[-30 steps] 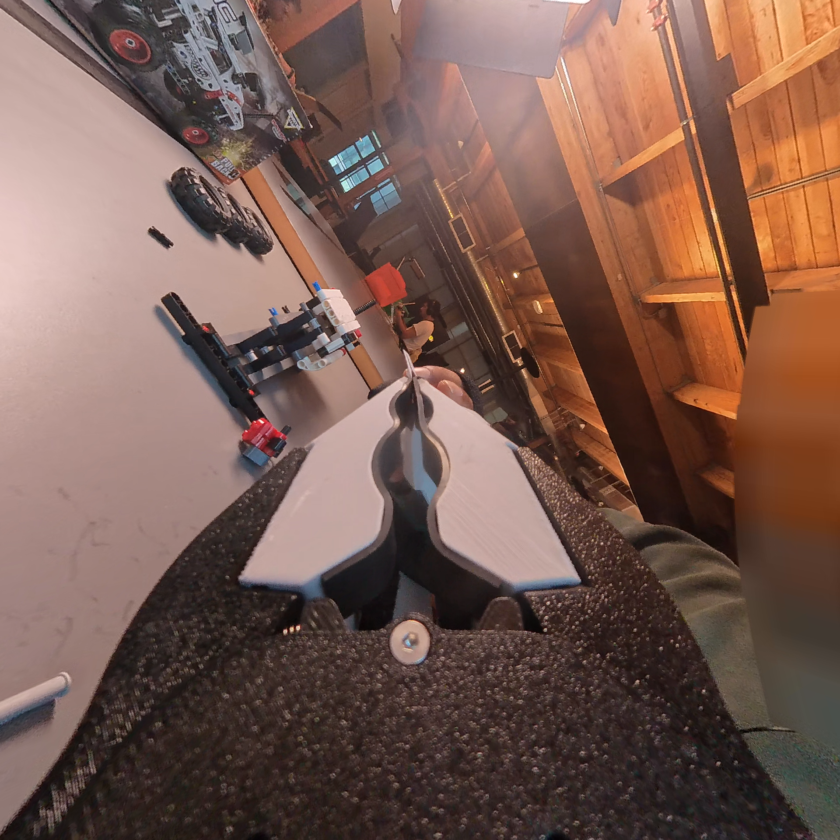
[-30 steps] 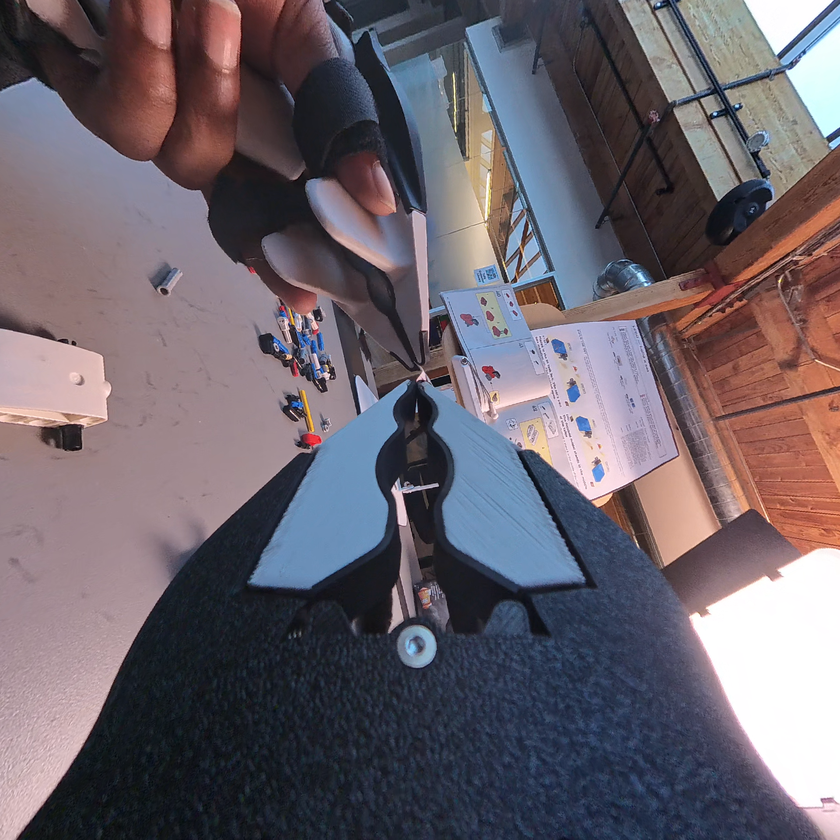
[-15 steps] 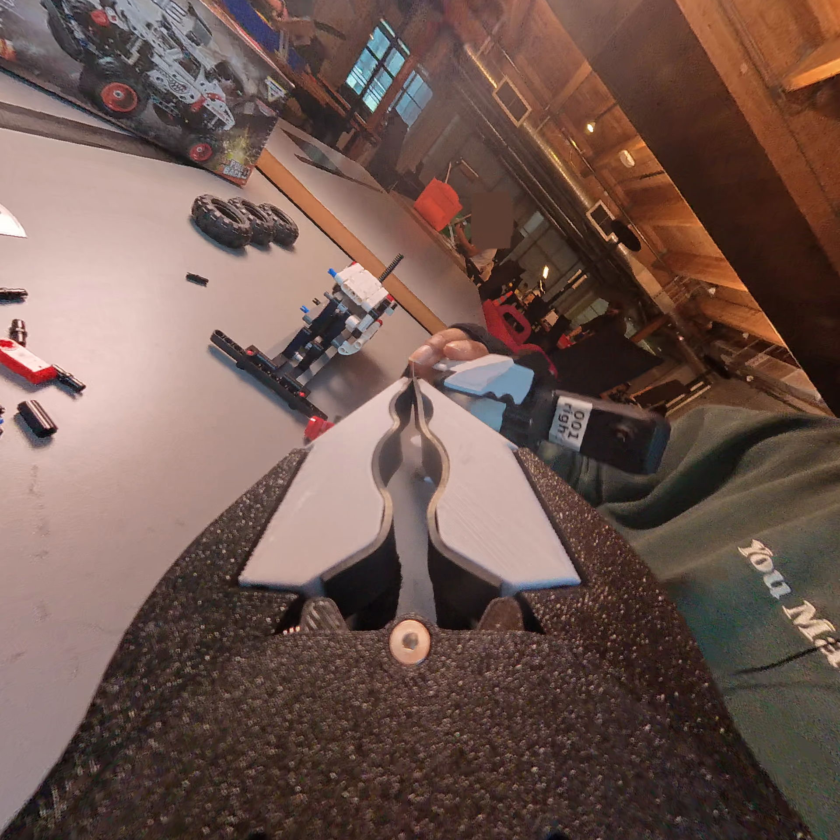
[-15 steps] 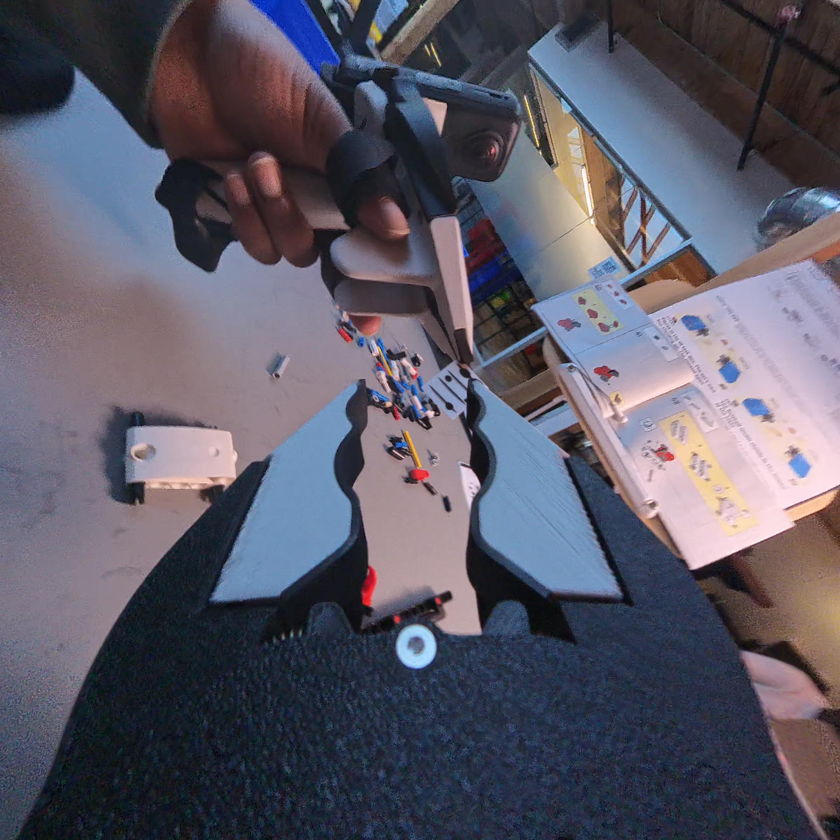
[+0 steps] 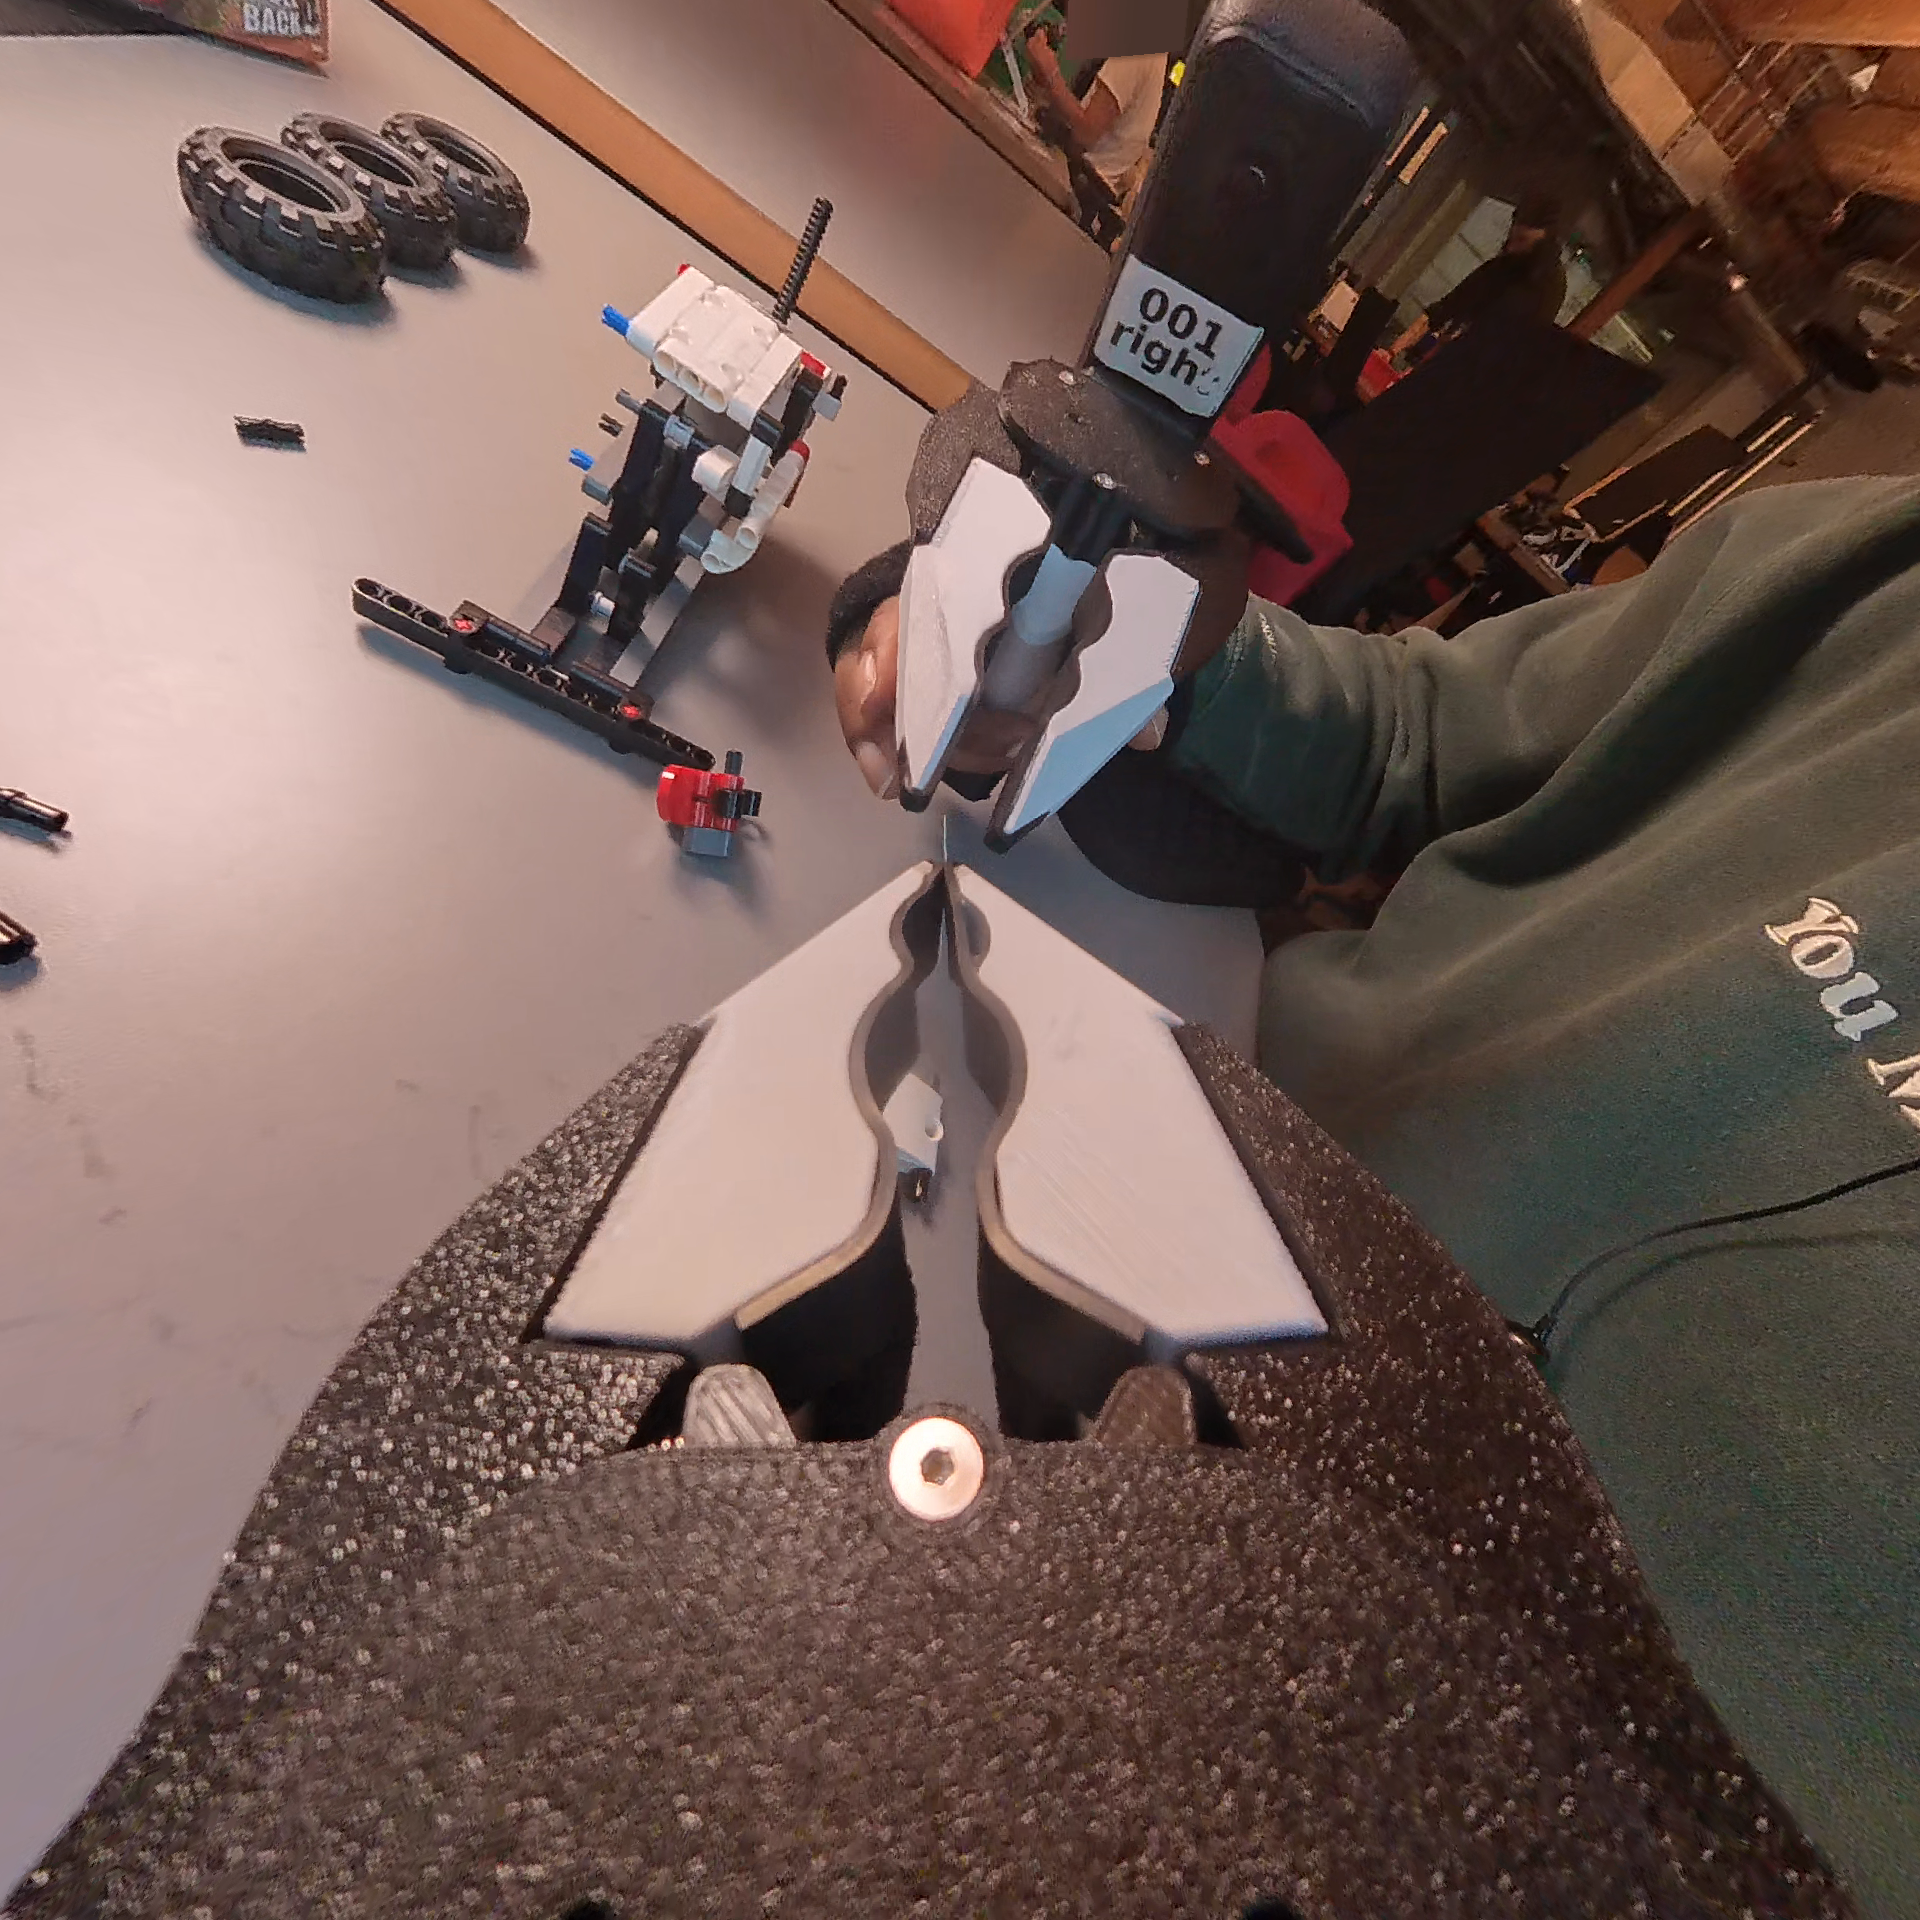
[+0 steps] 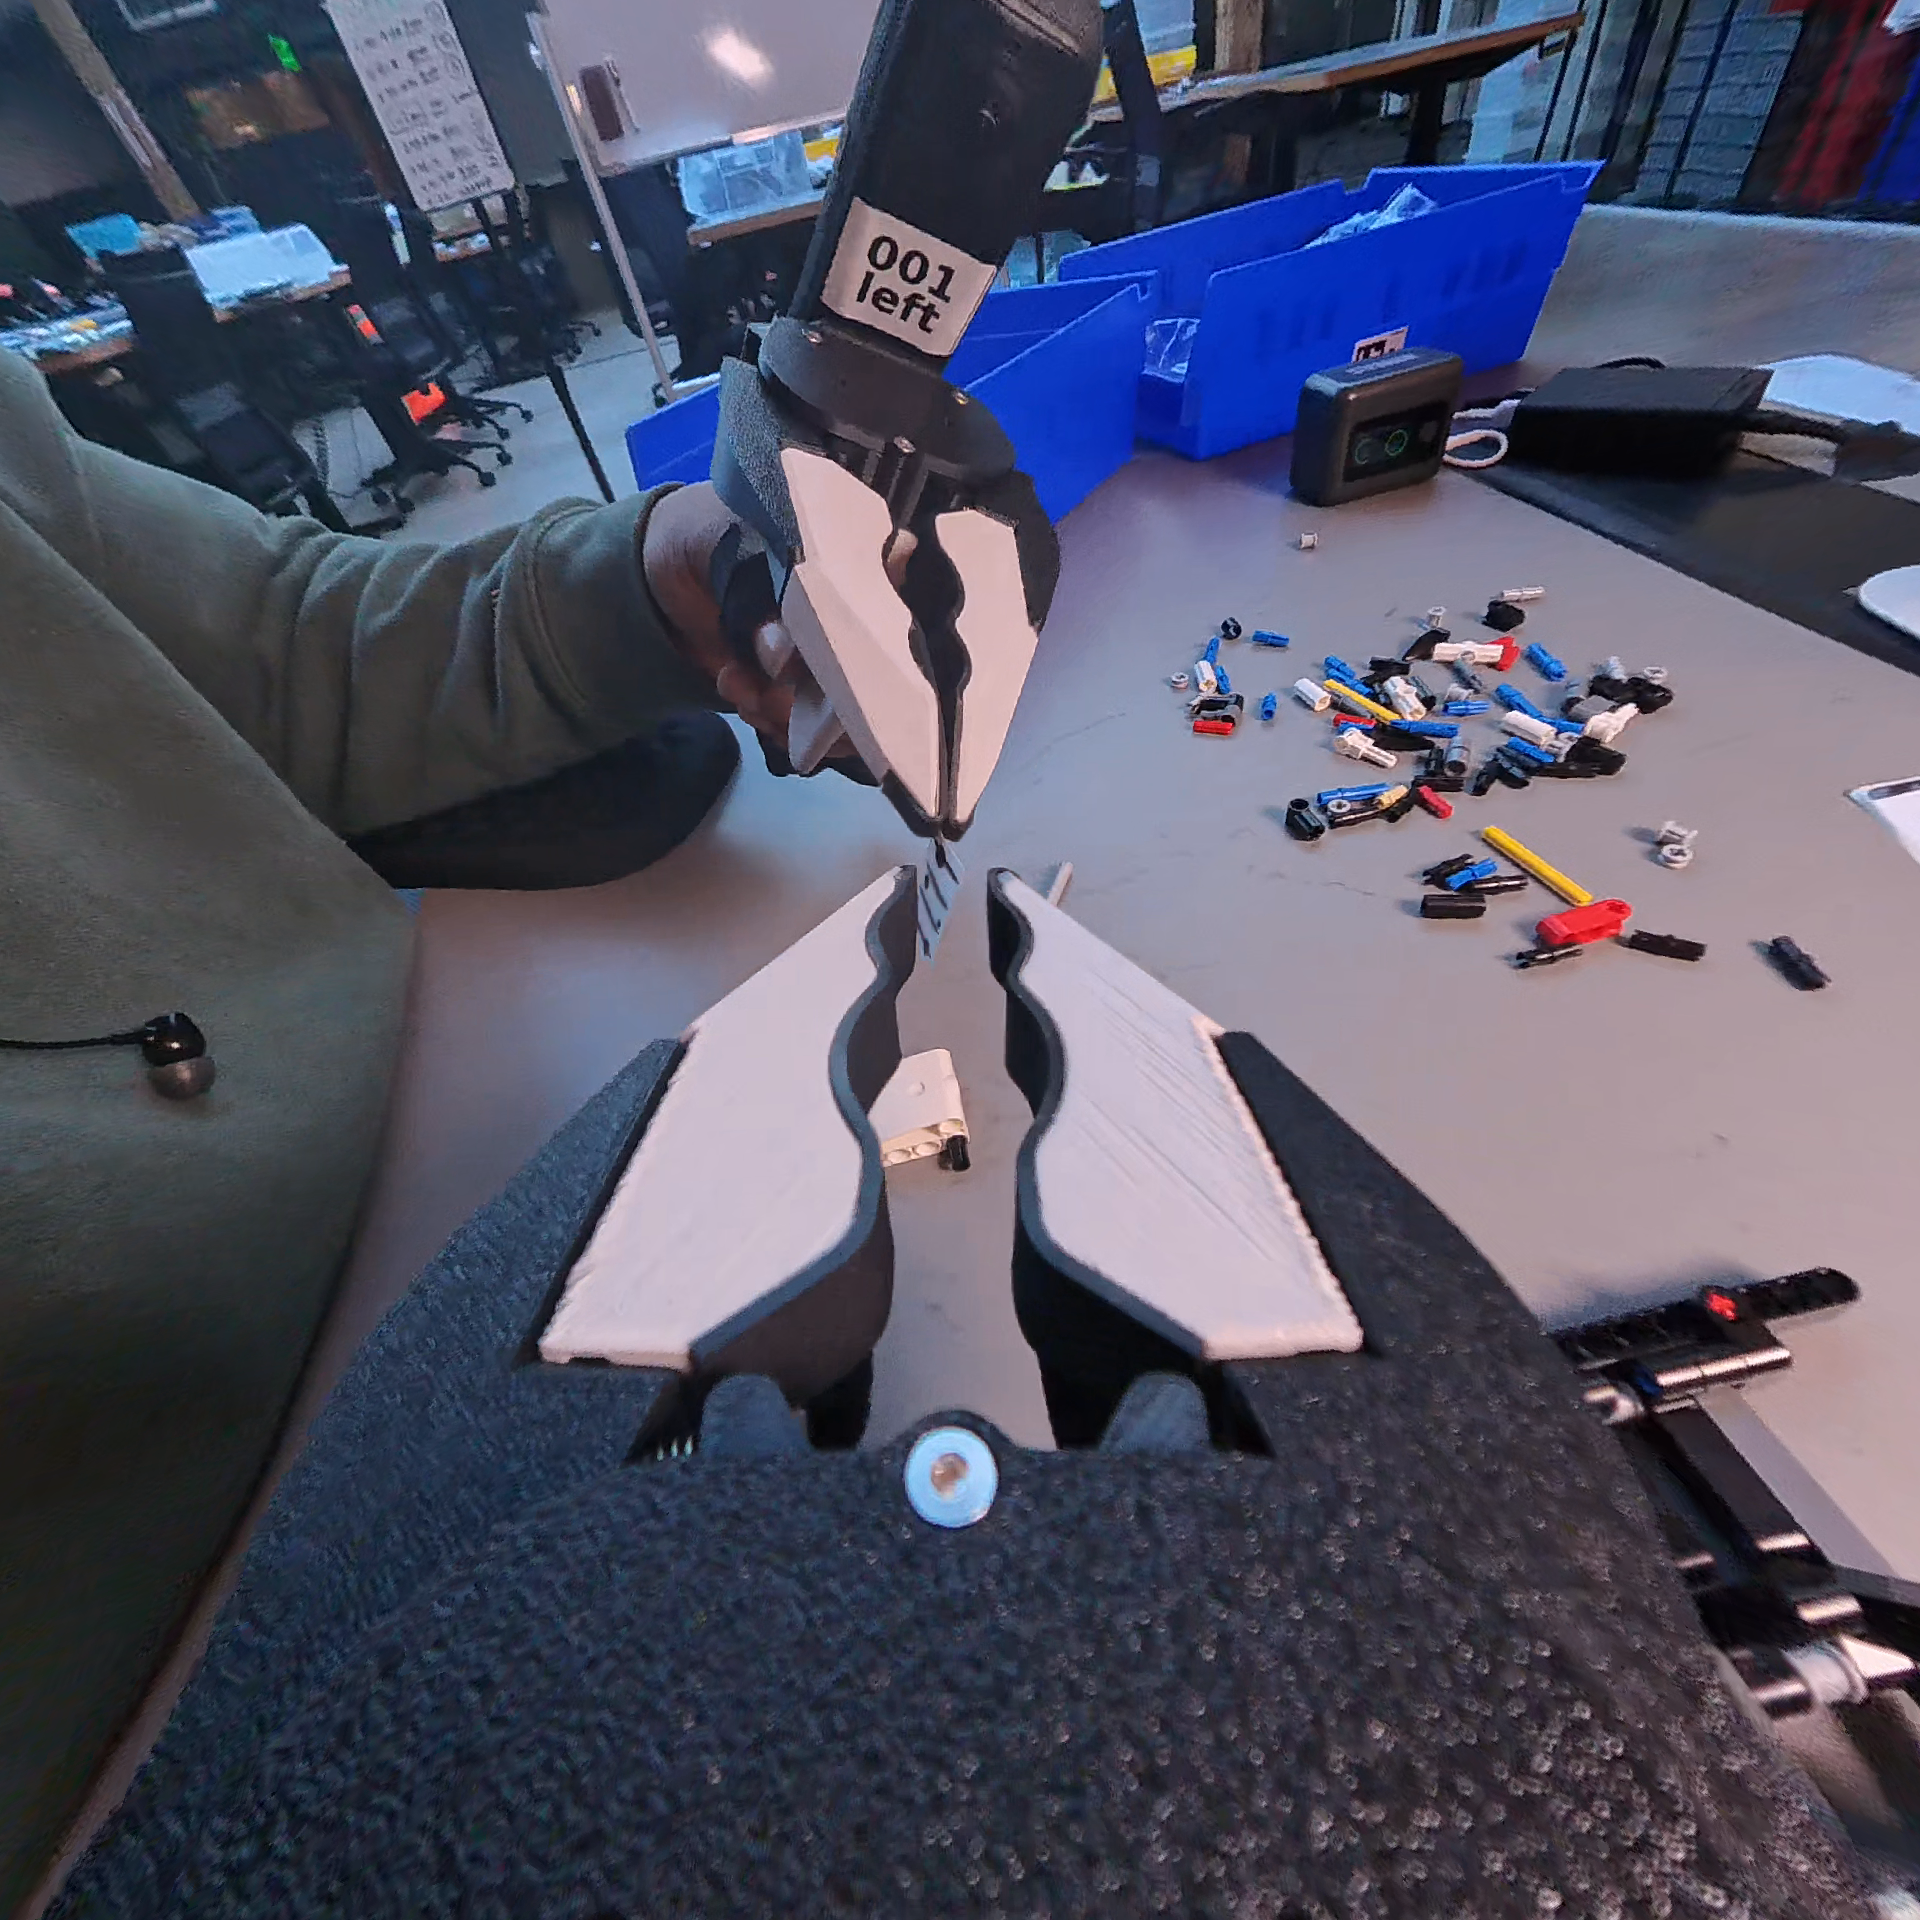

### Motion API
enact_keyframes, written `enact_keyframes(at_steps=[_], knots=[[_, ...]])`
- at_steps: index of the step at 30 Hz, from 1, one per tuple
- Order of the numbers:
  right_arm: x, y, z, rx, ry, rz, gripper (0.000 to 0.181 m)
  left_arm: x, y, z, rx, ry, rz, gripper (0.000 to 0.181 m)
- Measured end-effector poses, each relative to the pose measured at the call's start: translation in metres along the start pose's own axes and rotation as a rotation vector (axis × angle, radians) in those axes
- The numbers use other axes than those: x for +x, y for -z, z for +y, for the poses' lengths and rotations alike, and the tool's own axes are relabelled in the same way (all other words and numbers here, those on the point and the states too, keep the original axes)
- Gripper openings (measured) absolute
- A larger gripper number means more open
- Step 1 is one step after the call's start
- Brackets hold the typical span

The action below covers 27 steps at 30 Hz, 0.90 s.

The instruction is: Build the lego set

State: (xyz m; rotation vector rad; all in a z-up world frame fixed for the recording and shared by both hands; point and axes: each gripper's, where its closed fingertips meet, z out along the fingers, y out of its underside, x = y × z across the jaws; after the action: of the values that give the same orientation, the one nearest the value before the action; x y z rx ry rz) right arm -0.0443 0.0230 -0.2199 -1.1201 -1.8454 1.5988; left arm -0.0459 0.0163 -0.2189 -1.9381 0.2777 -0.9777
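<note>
**Sticker hand-off over the table**

While the left gripper (image 6: 940, 826) stays out of it, jaws clenched on a small striped sticker (image 6: 938, 899), the right gripper (image 6: 945, 883) sits released, fingers either side of it. White panel (image 6: 920, 1122) lies on the table (image 6: 1247, 1039) below; half-built chassis (image 5: 665, 499) well apart. Step, likely: sticker application. Next: align sticker squarely over panel.
</note>
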Motion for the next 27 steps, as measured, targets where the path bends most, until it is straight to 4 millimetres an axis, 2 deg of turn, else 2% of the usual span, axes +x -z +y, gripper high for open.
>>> enact_keyframes(at_steps=[6, 13, 22, 27], knots=[[0.000, -0.004, 0.008, -0.030, -0.015, -0.012, 0.008, 0.000, -0.003, 0.004, -0.024, -0.011, -0.008, 0.000], [0.000, -0.003, 0.005, -0.012, -0.016, -0.008, 0.000, 0.001, -0.003, 0.004, -0.028, -0.017, -0.012, 0.000], [-0.002, -0.003, 0.002, -0.001, -0.025, -0.022, 0.000, -0.001, -0.001, 0.000, 0.003, -0.001, -0.023, 0.000], [-0.003, -0.001, -0.001, 0.014, -0.060, -0.038, 0.000, -0.004, 0.006, -0.009, 0.056, -0.040, -0.067, 0.032]])
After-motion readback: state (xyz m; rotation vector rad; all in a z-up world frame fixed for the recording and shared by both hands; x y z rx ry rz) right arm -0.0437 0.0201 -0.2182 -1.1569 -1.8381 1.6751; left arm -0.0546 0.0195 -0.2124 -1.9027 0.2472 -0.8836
